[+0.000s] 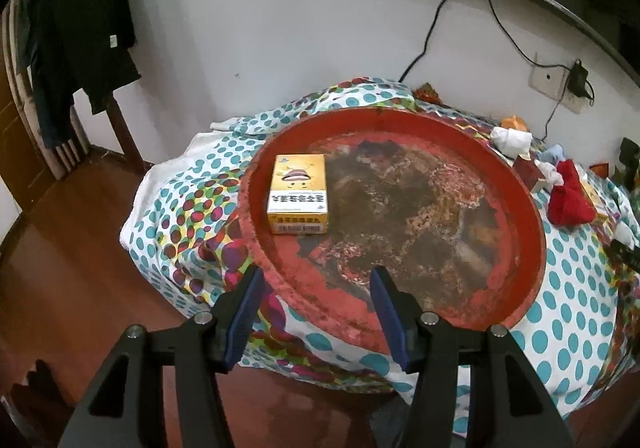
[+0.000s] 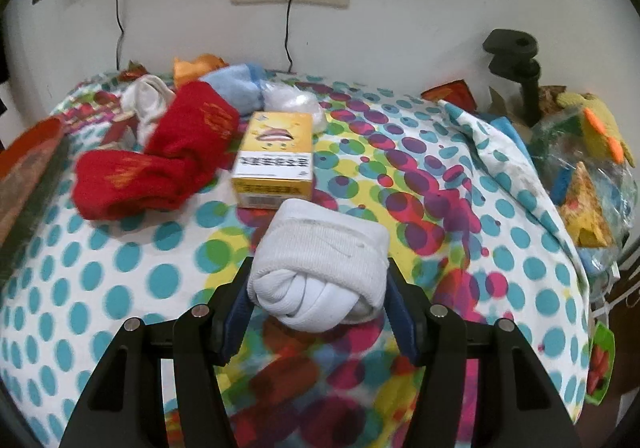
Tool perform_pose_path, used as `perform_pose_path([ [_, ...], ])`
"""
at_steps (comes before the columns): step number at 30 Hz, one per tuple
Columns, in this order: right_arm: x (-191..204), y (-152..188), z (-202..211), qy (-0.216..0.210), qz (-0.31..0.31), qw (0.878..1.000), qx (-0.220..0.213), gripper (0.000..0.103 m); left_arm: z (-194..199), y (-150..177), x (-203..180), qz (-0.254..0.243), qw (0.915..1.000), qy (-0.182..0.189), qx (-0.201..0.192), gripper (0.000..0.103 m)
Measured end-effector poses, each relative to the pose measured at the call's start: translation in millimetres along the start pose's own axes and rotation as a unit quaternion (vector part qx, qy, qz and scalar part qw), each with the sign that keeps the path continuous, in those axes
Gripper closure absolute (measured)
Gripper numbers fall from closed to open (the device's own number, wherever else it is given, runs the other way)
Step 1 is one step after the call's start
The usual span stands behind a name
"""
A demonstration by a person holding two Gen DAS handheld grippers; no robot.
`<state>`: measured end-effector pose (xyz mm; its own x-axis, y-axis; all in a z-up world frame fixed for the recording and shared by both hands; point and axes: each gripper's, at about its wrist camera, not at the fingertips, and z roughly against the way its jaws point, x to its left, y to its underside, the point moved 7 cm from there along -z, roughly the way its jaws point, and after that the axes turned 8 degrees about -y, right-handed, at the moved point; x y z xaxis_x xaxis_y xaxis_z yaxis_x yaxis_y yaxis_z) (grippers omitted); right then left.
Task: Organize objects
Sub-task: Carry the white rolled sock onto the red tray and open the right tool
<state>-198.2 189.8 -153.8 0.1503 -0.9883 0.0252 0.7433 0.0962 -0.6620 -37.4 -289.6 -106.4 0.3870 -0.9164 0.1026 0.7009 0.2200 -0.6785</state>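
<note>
The right gripper (image 2: 318,304) has its fingers (image 2: 394,312) clamped on a rolled white sock (image 2: 320,268), held clear above the dotted cloth (image 2: 120,260) on the table. The left gripper (image 1: 316,312) is empty, fingers apart, poised over the near rim of the red tray (image 1: 536,216). One yellow box (image 1: 298,194) already lies in the tray; a second box (image 2: 276,164) and red socks (image 2: 160,164) remain on the cloth. Judgement: the sock is bound for the tray. Recommended: carry it level over the rim, set it beside the box without stacking, and release only once it rests.
</note>
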Motion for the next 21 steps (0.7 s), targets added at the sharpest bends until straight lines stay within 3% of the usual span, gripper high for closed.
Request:
perform_pose_path([
  [7, 54.8, -4.3, 23.3, -0.038, 0.023, 0.999, -0.014, 0.046, -4.2, 2.2, 10.9, 0.02, 0.9998, -0.005, 0.006, 0.046],
  [21, 213.8, -21.1, 28.3, -0.132, 0.127, 0.983, -0.011, 0.046, -8.7, -0.6, 44.6, 0.063, 0.9975, -0.029, 0.007, 0.046],
])
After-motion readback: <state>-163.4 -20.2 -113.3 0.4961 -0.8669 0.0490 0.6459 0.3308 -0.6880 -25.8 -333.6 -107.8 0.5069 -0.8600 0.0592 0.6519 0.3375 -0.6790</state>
